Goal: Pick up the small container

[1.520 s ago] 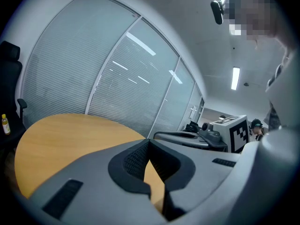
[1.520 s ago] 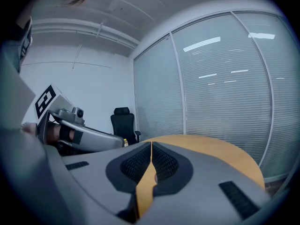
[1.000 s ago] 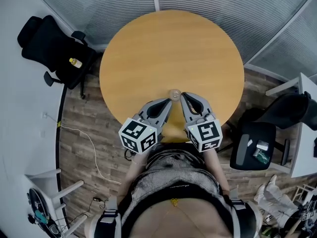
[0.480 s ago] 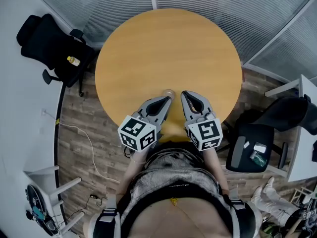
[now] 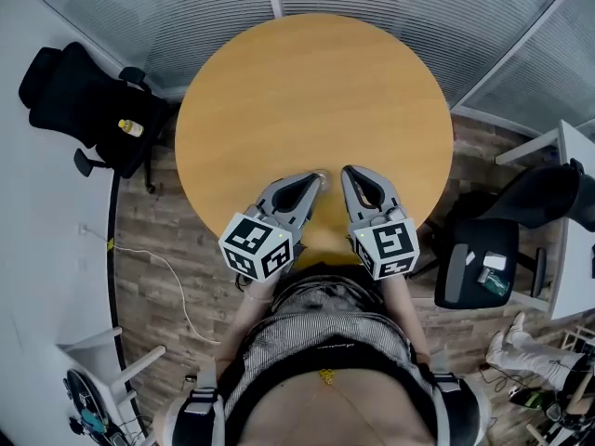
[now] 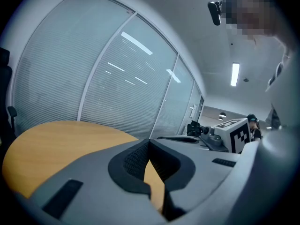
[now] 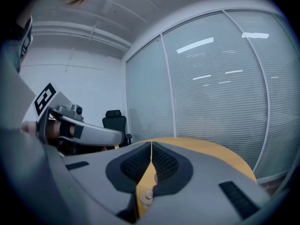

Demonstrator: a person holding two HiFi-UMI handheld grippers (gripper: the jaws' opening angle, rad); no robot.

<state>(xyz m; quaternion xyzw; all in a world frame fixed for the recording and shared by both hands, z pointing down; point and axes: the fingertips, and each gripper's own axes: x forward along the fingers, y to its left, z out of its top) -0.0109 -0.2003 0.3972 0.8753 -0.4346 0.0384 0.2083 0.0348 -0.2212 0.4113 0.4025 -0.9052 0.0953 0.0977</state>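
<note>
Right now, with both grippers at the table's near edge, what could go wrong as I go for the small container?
1. The left gripper and right gripper both have their jaws together. Pushing in like this would likely knock the small container across the table rather than grip it.
2. The container sits close by the left gripper's tip, partly hidden in the head view, so aiming is partly blind.

The left hand-held gripper (image 5: 314, 182) and right hand-held gripper (image 5: 348, 175) are grey with black textured lining and black-and-white square patterns. The round surface (image 5: 316, 82) is honey-orange wood grain. The floor (image 5: 153, 240) is grey-brown planks.
</note>
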